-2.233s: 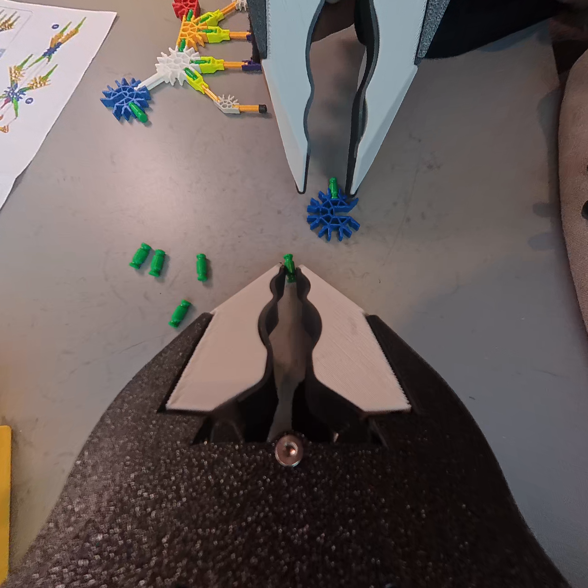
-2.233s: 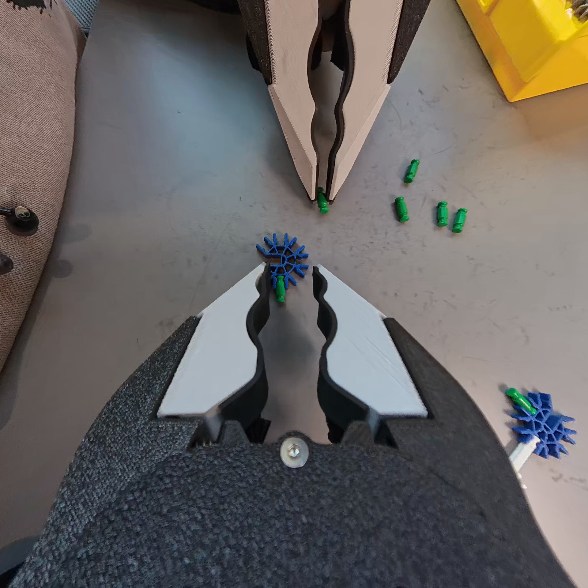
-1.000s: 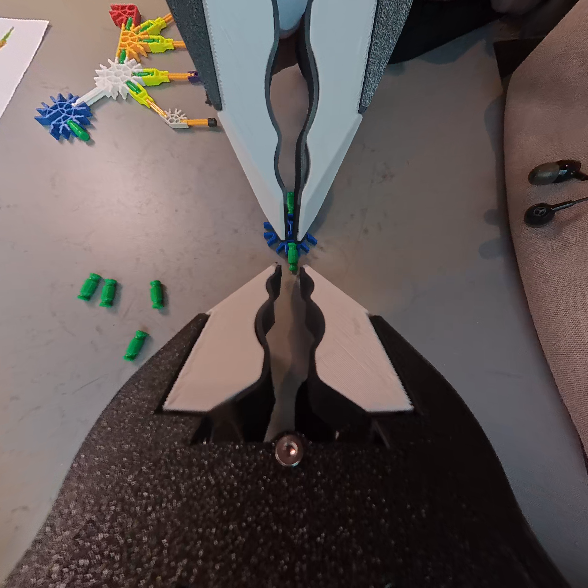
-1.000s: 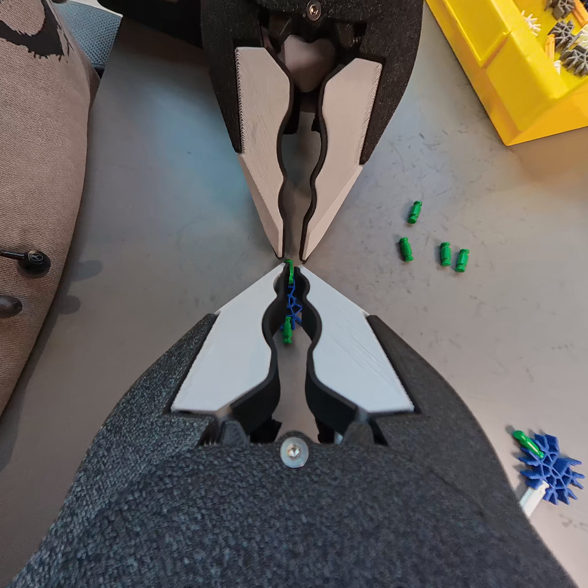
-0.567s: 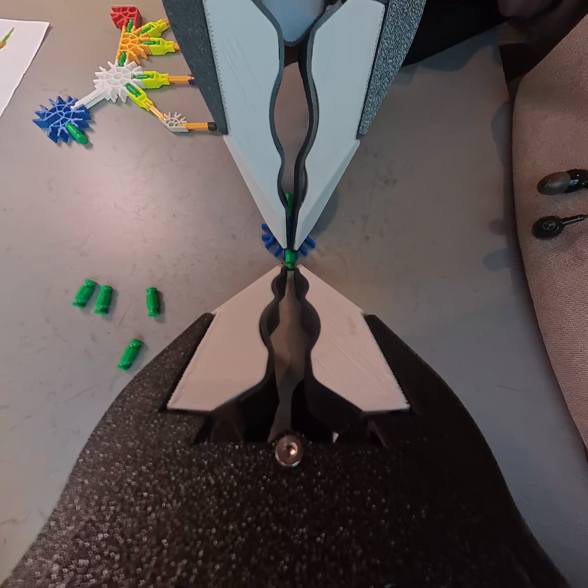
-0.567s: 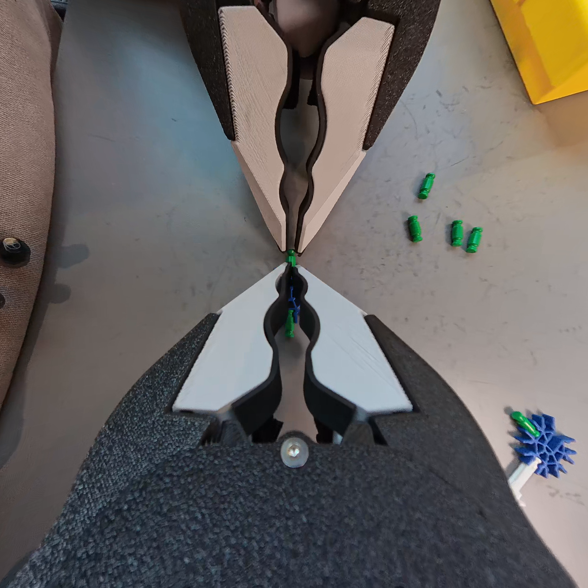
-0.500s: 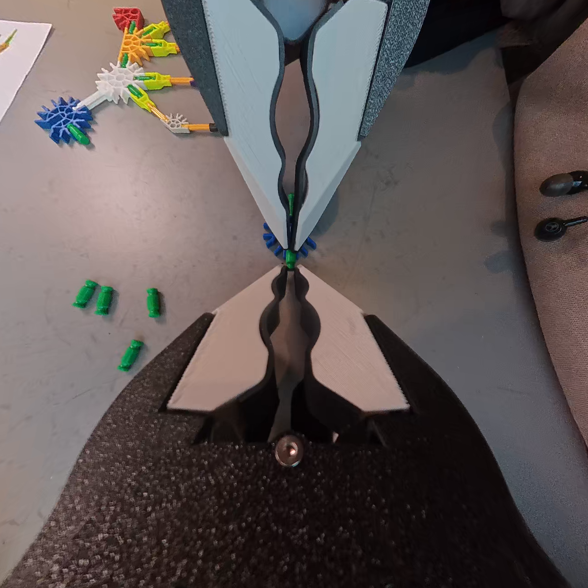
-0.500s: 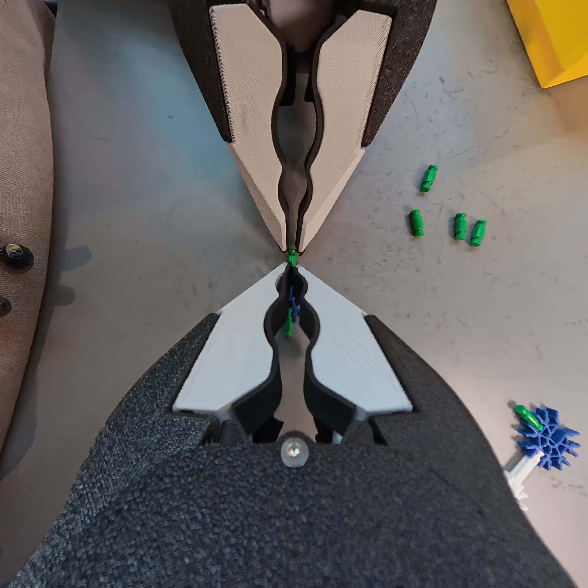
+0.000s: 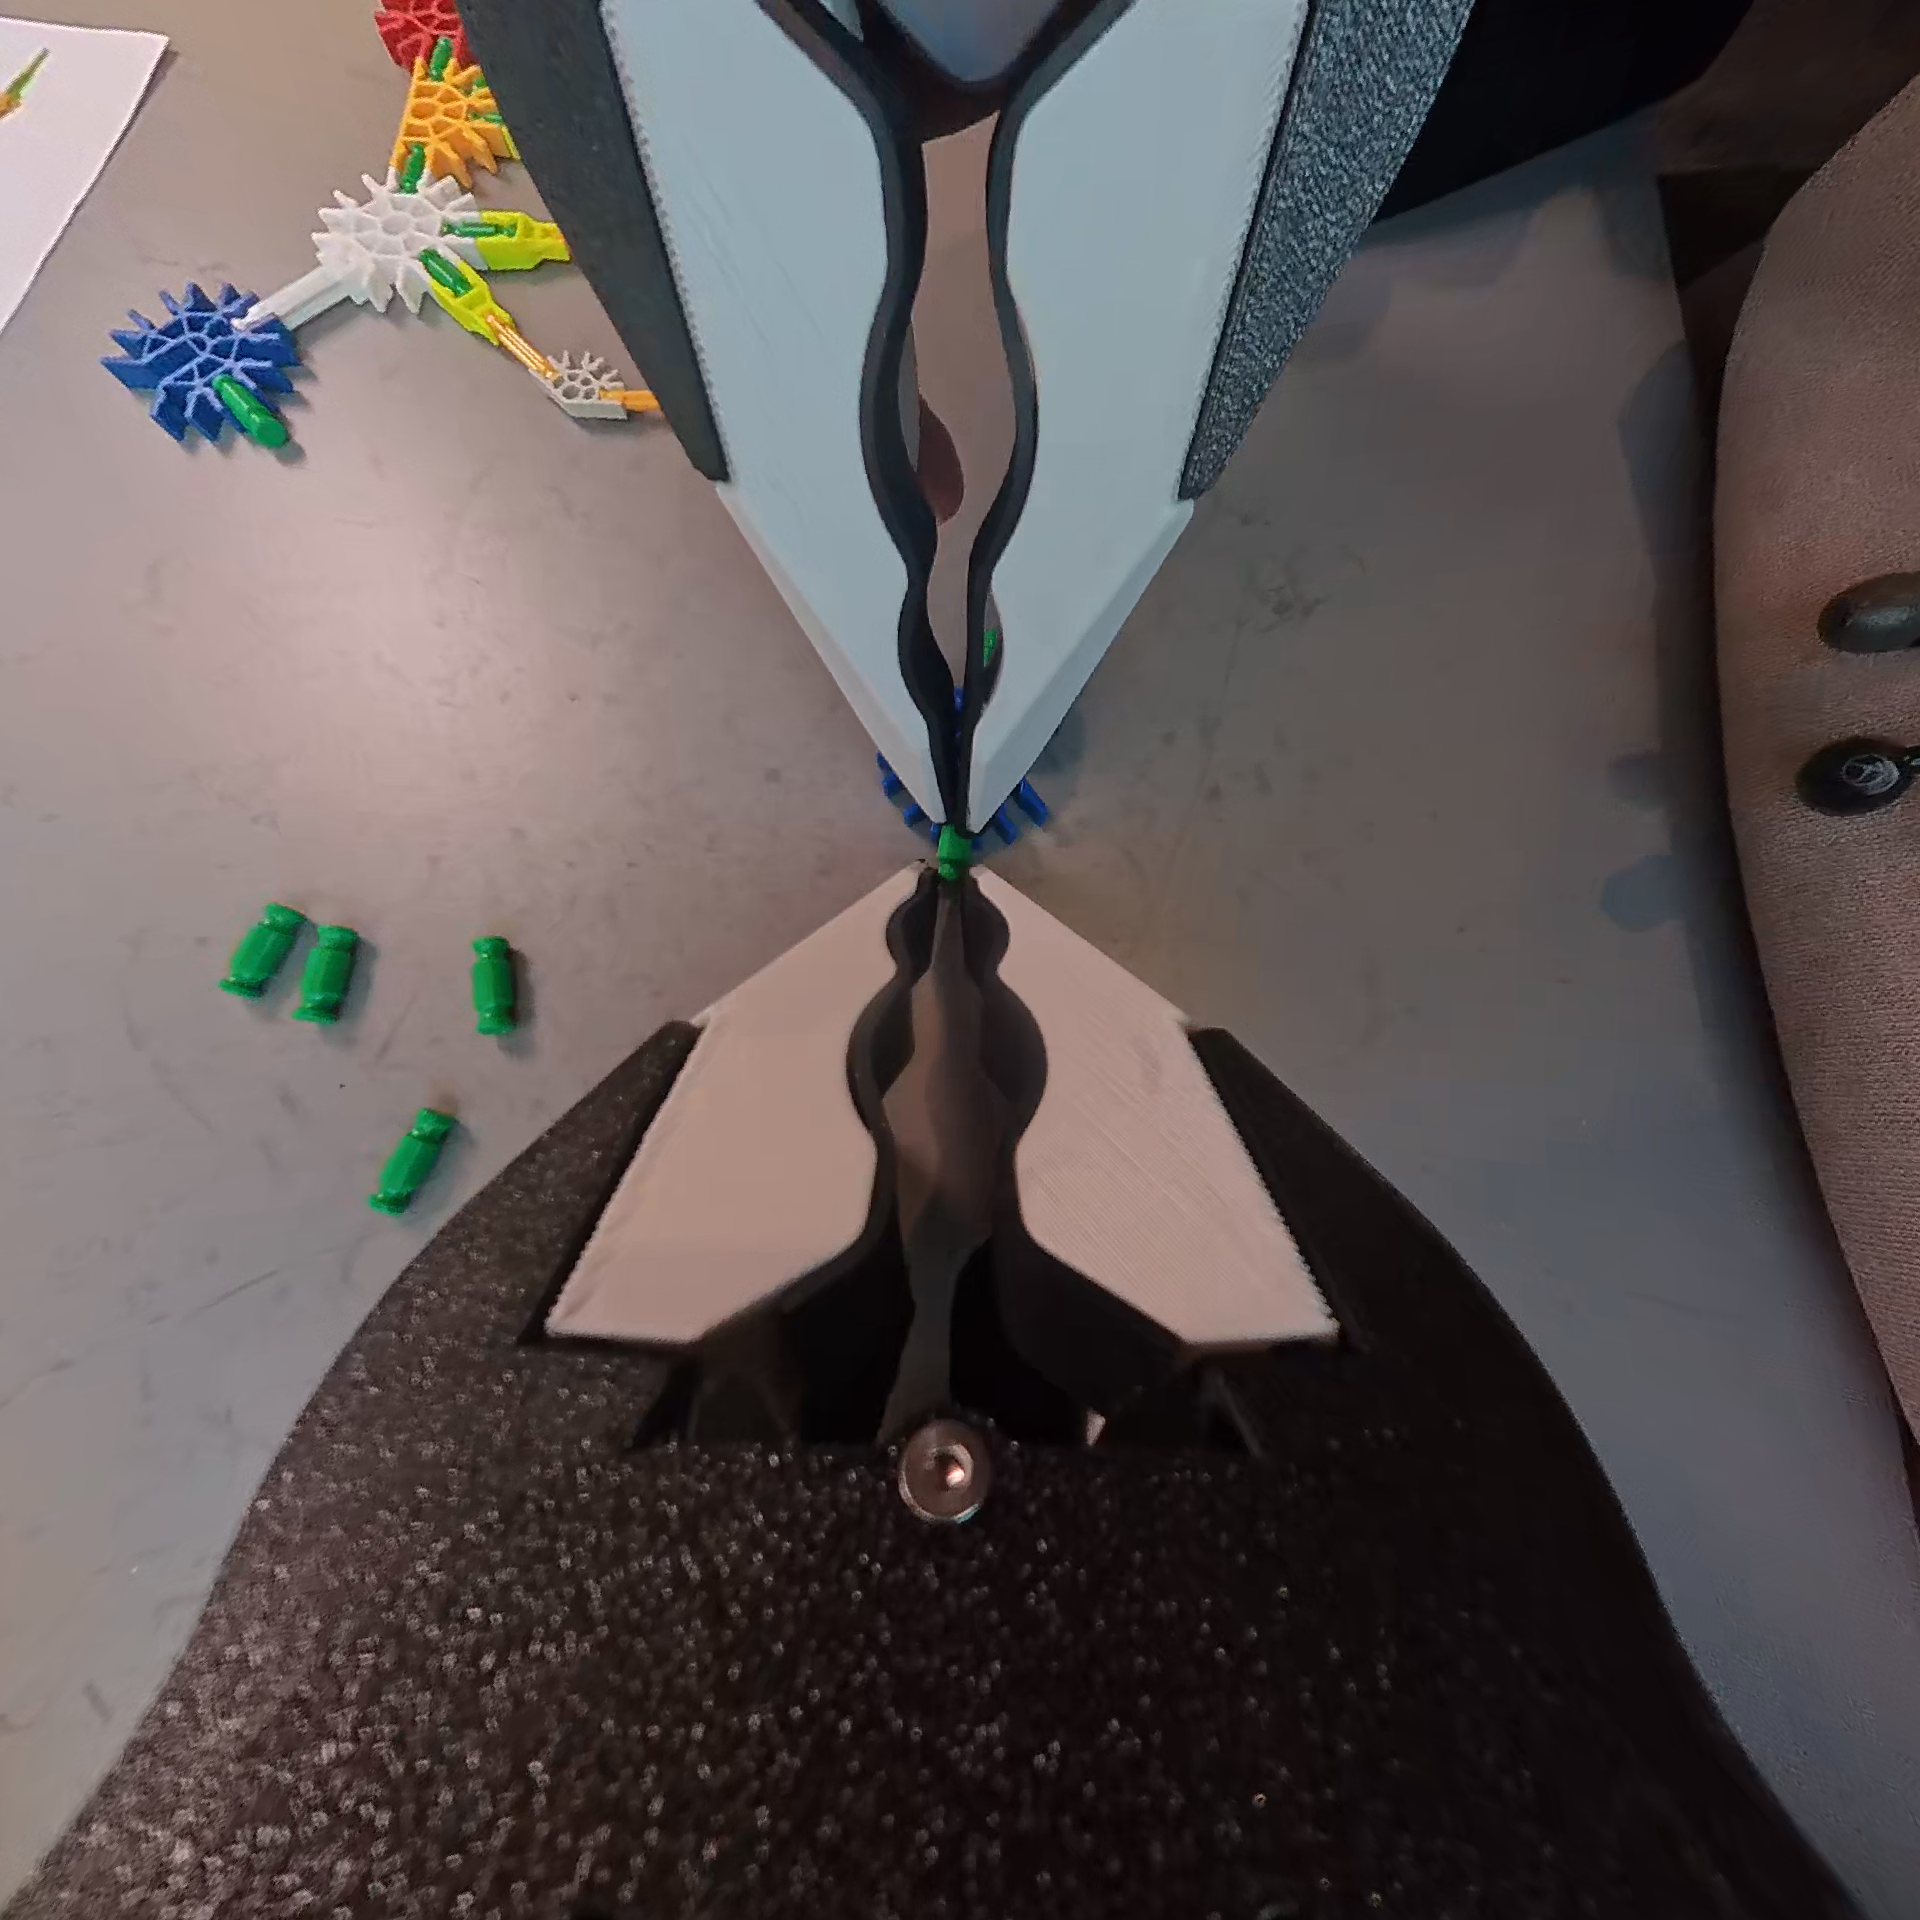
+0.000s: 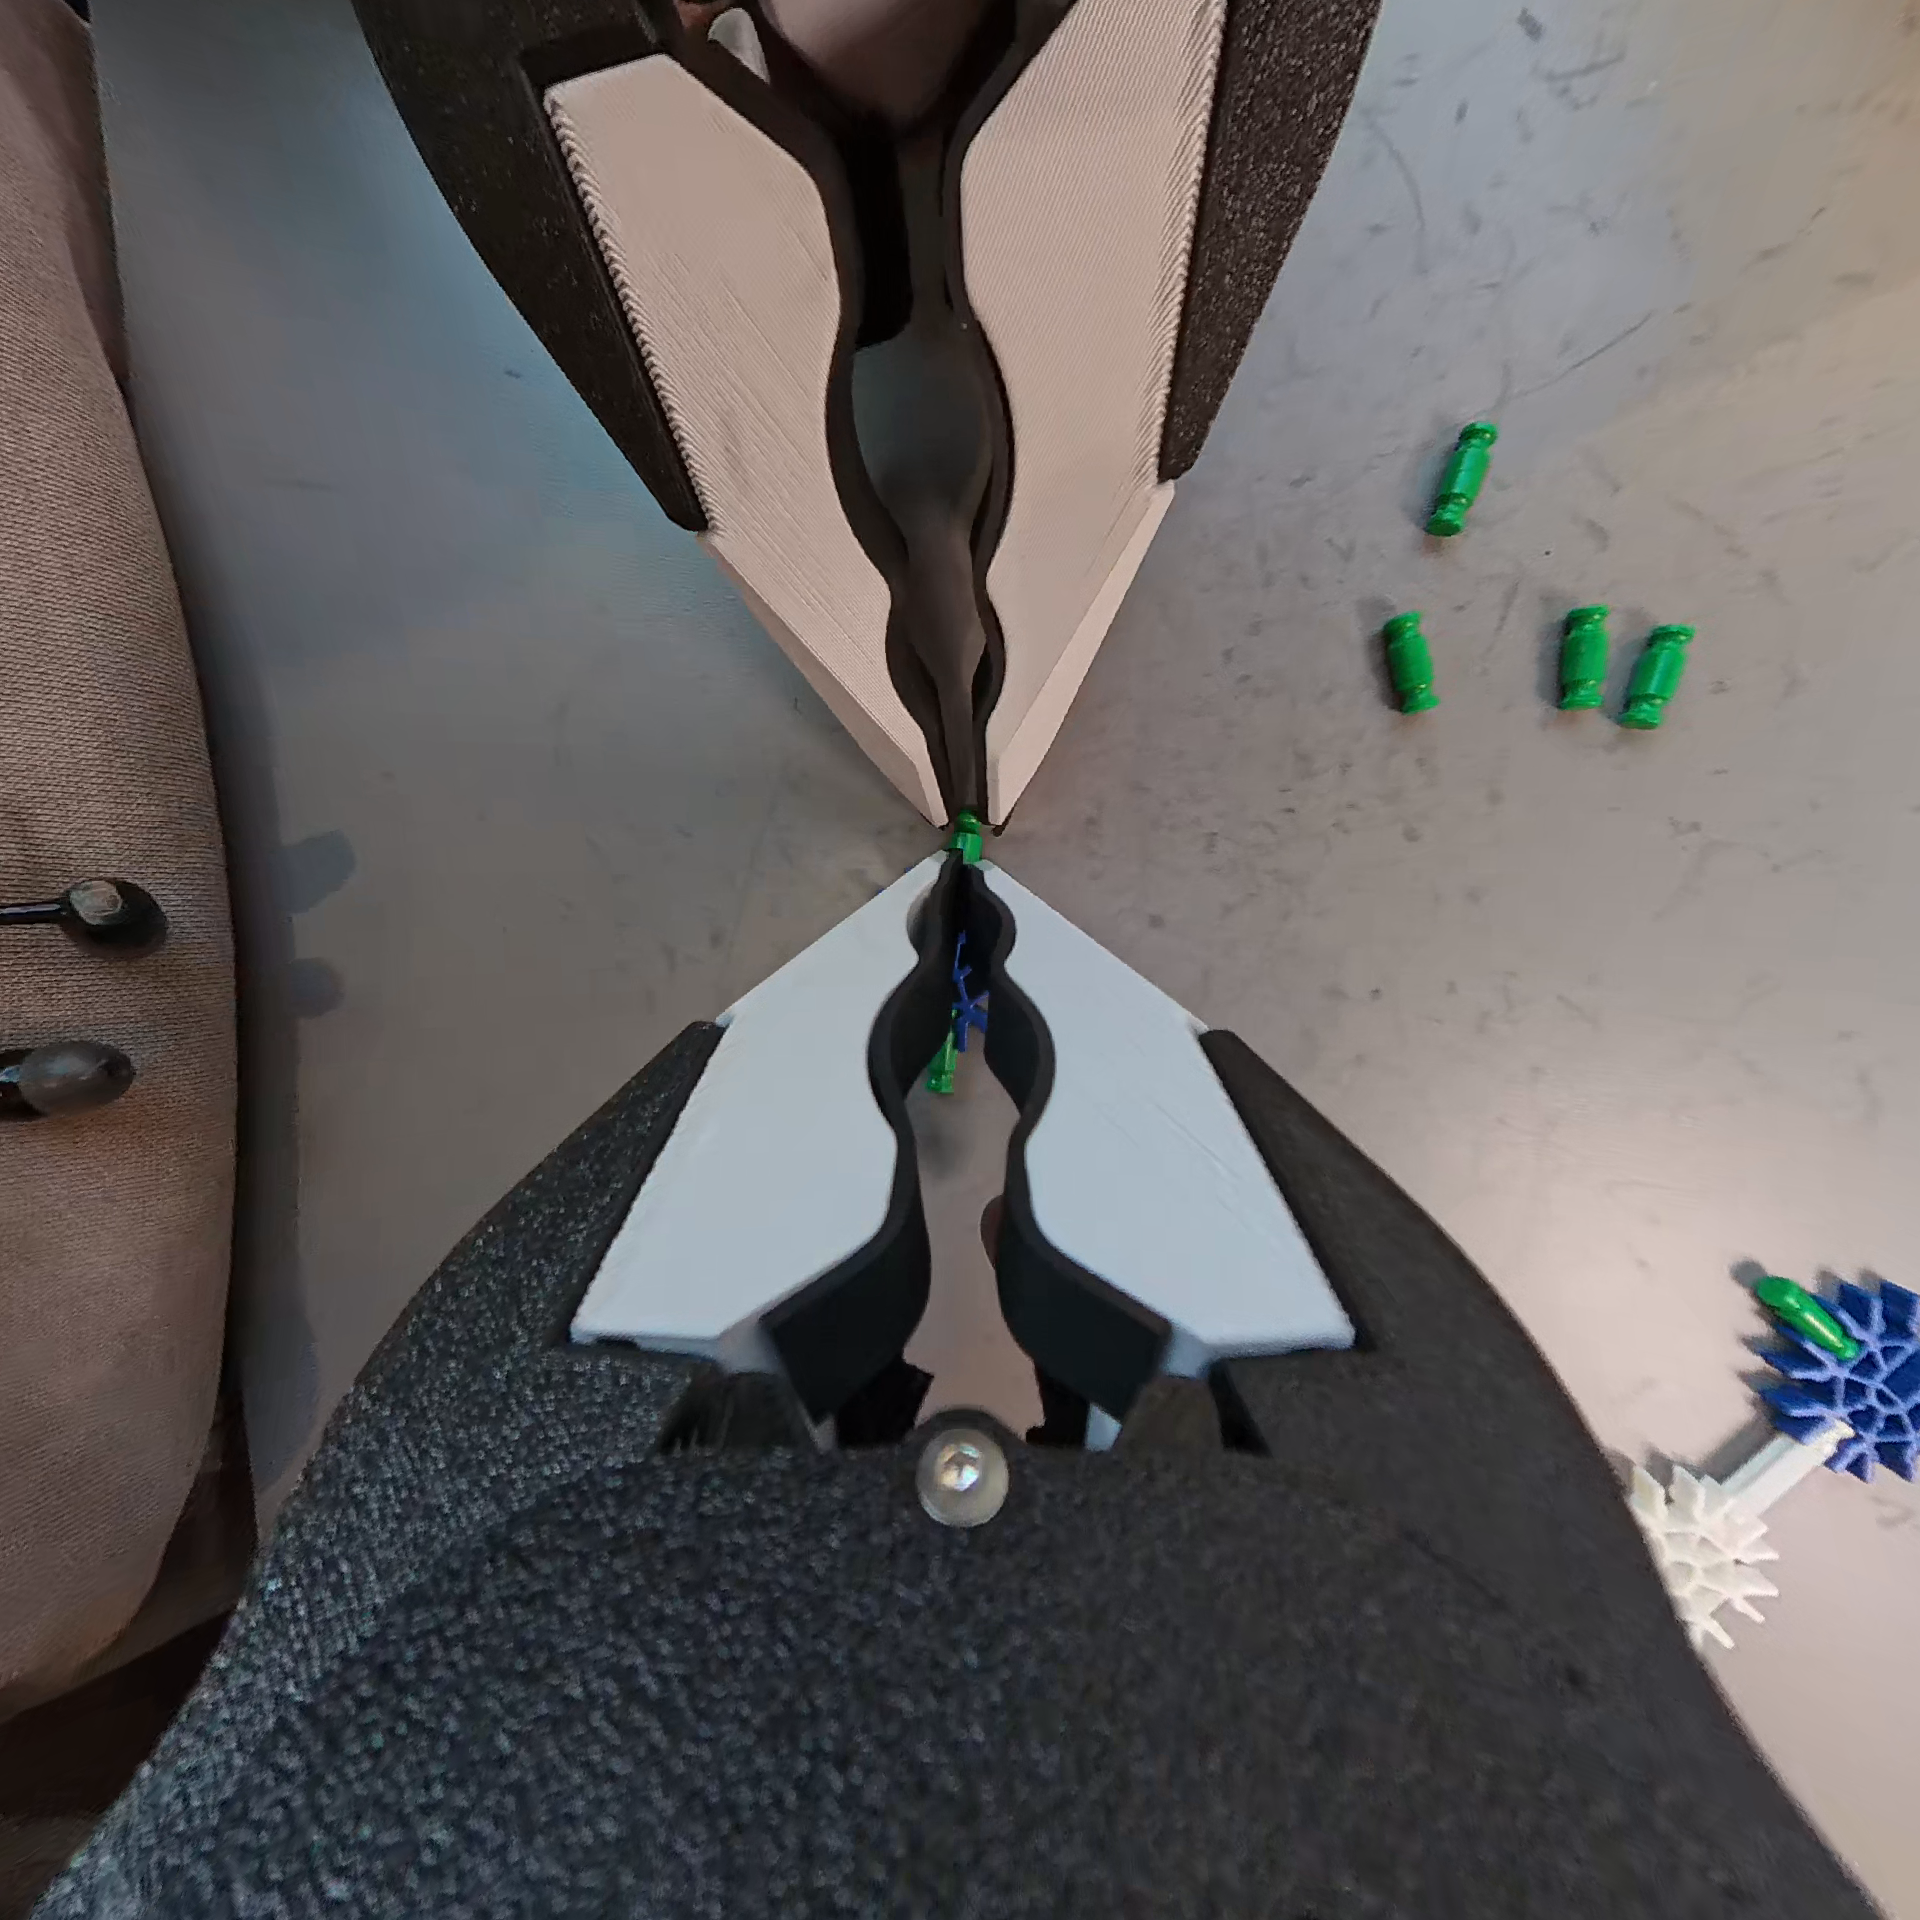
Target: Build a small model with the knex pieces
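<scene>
My left gripper (image 9: 948, 881) is shut on a short green rod (image 9: 951, 847). My right gripper (image 10: 961, 868) is shut on a blue snowflake connector (image 10: 966, 997), held edge-on between its fingers. A second green rod (image 10: 943, 1070) sticks out of that connector toward the camera. The two grippers meet tip to tip above the grey table (image 9: 416, 675). The held rod (image 10: 966, 834) touches the connector's rim (image 9: 1023, 800). In the left wrist view the right gripper (image 9: 954, 816) comes in from the top. In the right wrist view the left gripper (image 10: 966, 816) comes in from the top.
Several loose green rods (image 9: 327, 971) lie left of my left gripper and also show in the right wrist view (image 10: 1581, 657). A built piece with blue (image 9: 203, 358), white and orange connectors lies far left. A paper sheet (image 9: 52, 125) is beyond it. Brown fabric (image 9: 1818, 623) borders the right. Only a small space, under 4 cm, lies between the two pairs of fingers.
The right gripper shut on the blue connector and lifted it off the table. The left gripper brought its green rod up to the connector's rim. Both grippers have since drawn closer.
</scene>
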